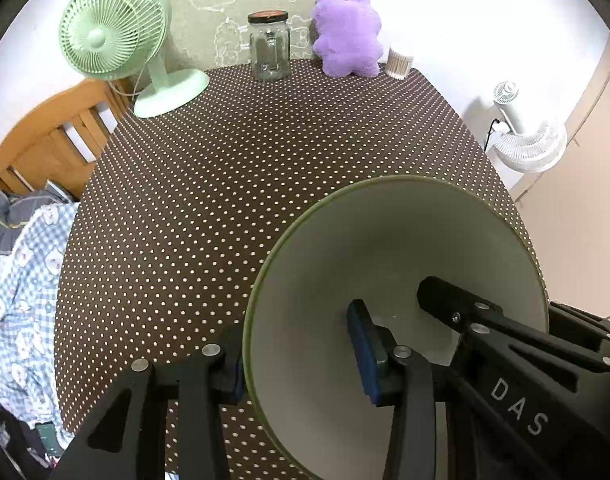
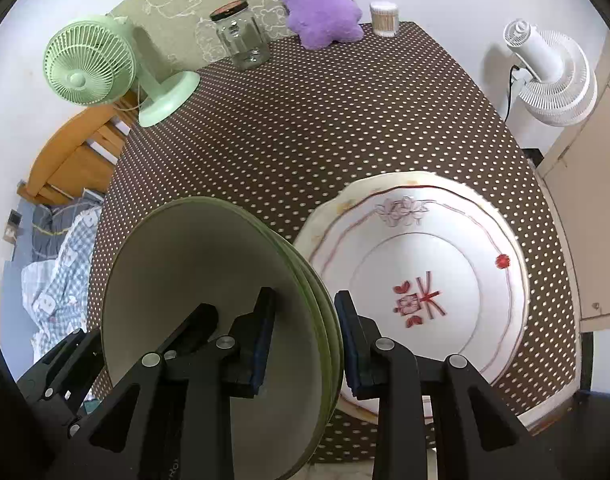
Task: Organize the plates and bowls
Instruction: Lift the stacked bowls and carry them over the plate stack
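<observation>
A stack of pale green bowls (image 1: 405, 240) hangs tilted over the dotted brown table (image 1: 225, 160), held from both sides. My left gripper (image 1: 301, 340) is shut on the stack's left rim, one pad inside and one outside. In the right wrist view, my right gripper (image 2: 305, 304) is shut on the right rim of the same stack (image 2: 193, 260), where three rims show. Each gripper's arm shows in the other's view, reaching into the bowl. A white plate with red flowers (image 2: 445, 248) lies on the table (image 2: 305, 120) just right of the stack.
At the table's far edge stand a green fan (image 1: 113, 40), a glass jar (image 1: 269, 46), a purple plush toy (image 1: 347, 32) and a cup of cotton swabs (image 1: 399, 63). A white fan (image 2: 553, 76) stands beyond the right edge. A wooden chair (image 1: 53, 136) and checked cloth (image 1: 21, 280) are at the left.
</observation>
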`<state>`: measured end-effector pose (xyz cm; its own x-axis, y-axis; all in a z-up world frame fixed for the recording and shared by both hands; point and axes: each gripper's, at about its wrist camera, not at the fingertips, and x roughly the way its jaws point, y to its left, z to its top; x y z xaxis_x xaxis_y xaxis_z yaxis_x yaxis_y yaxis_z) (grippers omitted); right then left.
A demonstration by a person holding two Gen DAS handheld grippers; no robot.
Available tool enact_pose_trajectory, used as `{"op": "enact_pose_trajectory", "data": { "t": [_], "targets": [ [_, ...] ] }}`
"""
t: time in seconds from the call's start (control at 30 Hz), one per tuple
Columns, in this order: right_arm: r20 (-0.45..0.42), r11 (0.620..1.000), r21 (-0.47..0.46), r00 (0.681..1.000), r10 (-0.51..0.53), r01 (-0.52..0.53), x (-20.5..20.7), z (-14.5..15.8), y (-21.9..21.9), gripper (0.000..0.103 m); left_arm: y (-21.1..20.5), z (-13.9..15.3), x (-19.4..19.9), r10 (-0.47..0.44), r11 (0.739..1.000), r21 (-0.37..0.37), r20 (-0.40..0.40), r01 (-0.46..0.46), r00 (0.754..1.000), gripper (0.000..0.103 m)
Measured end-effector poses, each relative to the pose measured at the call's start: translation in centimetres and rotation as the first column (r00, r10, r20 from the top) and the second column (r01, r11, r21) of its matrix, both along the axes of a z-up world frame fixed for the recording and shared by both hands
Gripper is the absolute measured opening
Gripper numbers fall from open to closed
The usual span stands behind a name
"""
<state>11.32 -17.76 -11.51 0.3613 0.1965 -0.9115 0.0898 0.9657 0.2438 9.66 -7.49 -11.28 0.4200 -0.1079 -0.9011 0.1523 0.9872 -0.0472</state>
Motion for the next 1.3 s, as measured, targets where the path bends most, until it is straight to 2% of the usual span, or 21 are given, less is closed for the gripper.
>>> {"op": "enact_pose_trajectory", "data": {
  "t": [0.2, 0.43, 0.87, 1.3],
  "targets": [
    [-0.013, 0.998, 0.022, 0.998, 0.063, -0.063, 0.2, 0.1, -1.1, 0.034, -0.6, 0.2, -0.5, 0.073, 0.997, 0.010, -0.014, -0.073, 0.997, 0.041],
    [-0.016, 0.994, 0.042, 0.994, 0.105, -0.105, -0.2, 0.4, -0.7, 0.034, -0.2, 0.6, -0.8, 0.107, 0.994, 0.023, -0.018, -0.106, 0.994, 0.041],
    [0.025, 0.999, 0.005, 0.999, 0.037, -0.037, -0.9, 2.4, -1.0, 0.034, -0.3, 1.7, -0.7, 0.030, 0.999, -0.016, 0.012, -0.030, 0.999, 0.041],
    [0.015, 1.000, -0.024, 1.000, -0.002, 0.003, -1.1, 2.4, -5.4, 0.034, -4.9, 1.1, 0.0, 0.001, 0.999, -0.043, -0.007, -0.001, 1.000, 0.041]
  ]
}}
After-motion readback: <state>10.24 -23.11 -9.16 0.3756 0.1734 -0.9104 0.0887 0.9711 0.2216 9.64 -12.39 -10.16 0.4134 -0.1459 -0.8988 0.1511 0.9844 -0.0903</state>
